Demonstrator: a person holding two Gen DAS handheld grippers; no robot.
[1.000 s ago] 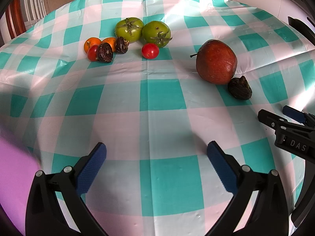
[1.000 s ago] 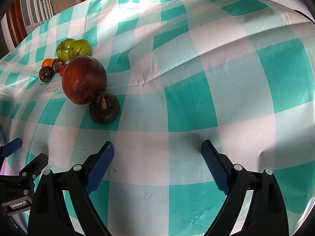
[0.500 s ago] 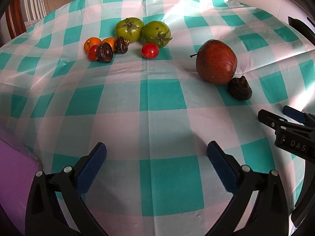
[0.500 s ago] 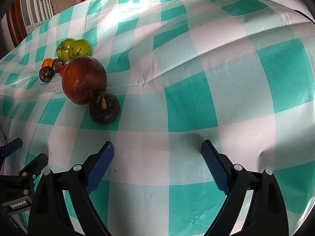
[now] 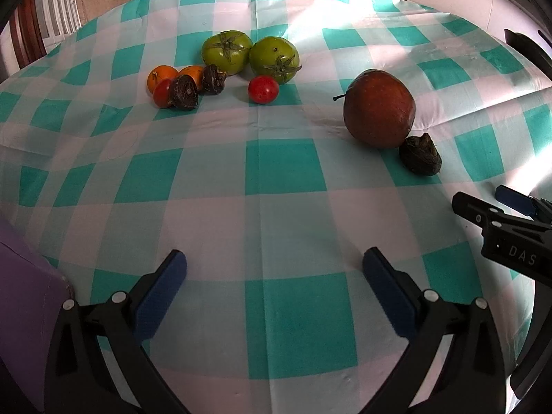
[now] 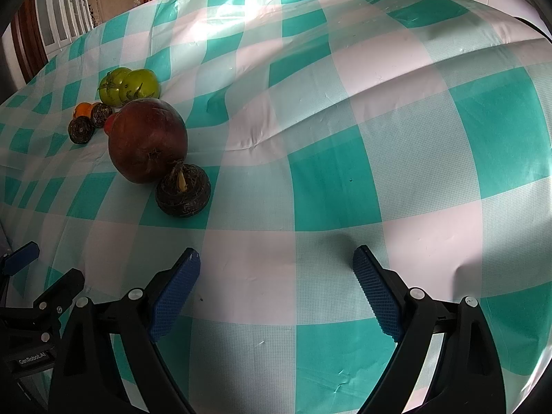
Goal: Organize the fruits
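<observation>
We see the fruits lying loose on the checked cloth over the surface, none of them in any container. Taking the large red-brown fruit as our landmark, its thin stem points sideways toward the small red tomato. A dark, rough corm touches its near side, with a pale sprout pointing up. Beyond the red tomato sit two green tomatoes, side by side. Further from the landmark, two orange fruits, another red one and two dark corms huddle together; from the right wrist they are too small to separate well. Our left tool hovers released and empty, well short of the landmark. Our right tool is likewise spread wide, holding nothing.
</observation>
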